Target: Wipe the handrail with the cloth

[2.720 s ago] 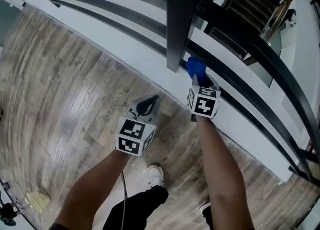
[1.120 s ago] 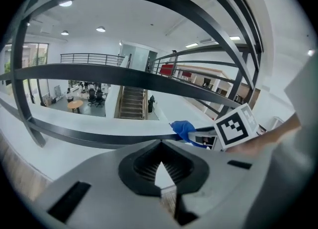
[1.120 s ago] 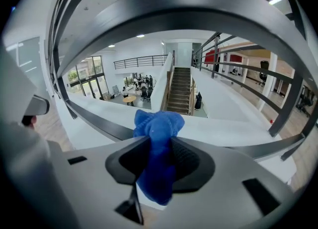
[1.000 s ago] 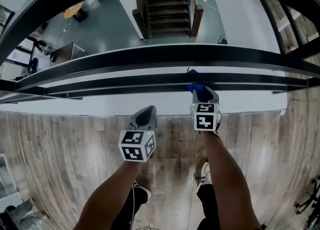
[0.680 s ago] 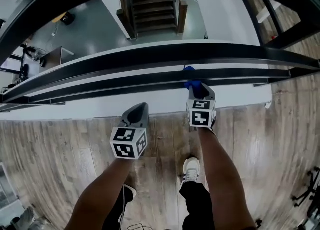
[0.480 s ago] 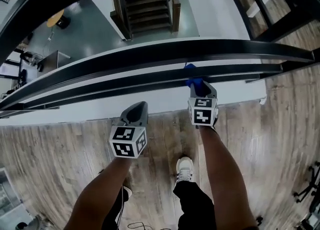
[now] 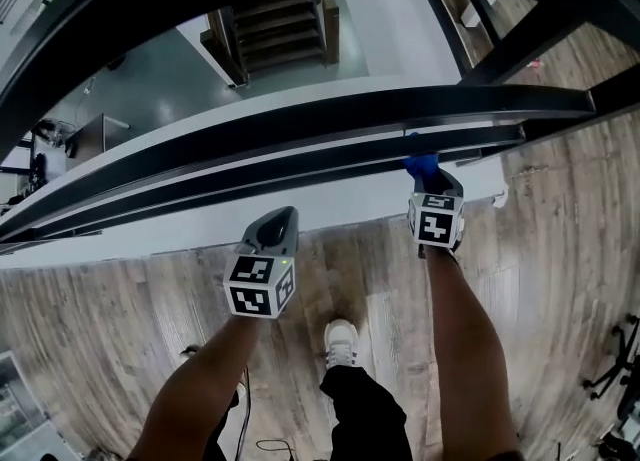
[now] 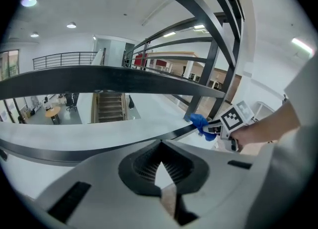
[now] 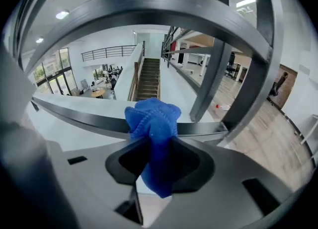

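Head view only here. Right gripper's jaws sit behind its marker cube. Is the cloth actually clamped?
Observer: Yes. The right gripper view shows the right gripper shut on the blue cloth, which bunches out ahead of the jaws.
Operator: Touching the handrail?
Observer: In that view the bunch lies across the lower dark bar of the handrail and looks pressed on.
Operator: Left jaws?
Observer: The left gripper view shows the left gripper shut, with nothing between the jaws.

Blue cloth (image 9: 151, 123) — bunched, pressed against dark metal handrail (image 9: 74, 114) — rail runs roughly level.
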Available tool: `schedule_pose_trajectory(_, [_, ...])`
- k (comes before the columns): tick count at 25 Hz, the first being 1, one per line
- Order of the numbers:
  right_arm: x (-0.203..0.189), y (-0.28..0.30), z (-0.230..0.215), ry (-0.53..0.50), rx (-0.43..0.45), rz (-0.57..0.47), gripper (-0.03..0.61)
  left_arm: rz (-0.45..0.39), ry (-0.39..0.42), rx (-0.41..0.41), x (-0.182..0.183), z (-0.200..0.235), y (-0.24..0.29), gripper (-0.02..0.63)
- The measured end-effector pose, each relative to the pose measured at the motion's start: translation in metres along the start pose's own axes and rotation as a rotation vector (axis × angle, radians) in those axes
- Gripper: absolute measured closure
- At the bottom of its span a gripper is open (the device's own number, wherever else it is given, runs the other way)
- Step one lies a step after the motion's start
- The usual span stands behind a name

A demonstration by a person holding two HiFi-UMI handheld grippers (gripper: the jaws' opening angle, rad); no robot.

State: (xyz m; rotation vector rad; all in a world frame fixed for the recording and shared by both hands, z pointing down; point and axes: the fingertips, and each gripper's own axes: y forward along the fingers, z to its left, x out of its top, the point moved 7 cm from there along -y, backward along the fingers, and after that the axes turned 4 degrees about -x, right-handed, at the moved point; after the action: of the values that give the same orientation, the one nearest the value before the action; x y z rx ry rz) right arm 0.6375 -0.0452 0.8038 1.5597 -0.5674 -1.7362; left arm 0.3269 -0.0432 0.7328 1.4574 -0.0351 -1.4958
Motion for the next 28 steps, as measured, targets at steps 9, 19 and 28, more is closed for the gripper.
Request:
schedule_pose_trajectory(9, [0.013, 0.005, -0.097, 0.097, -0.101, 0.048, 0.457, 0.036, 0.036, -0.02, 0.011, -0.025, 0.007, 0.615])
schedule_pose_trajectory(19, [0.023, -0.121, -0.034, 0.225, 0.062, -0.094, 0.457, 0.044, 0.036, -0.02, 0.021, -0.04, -0.075, 0.615])
schedule_pose_trajectory(28, [0.094, -0.38, 0.09, 0.104, 0.181, -0.257, 0.456, -0.013, 0.047, 0.007, 0.066, -0.051, -0.278, 0.615])
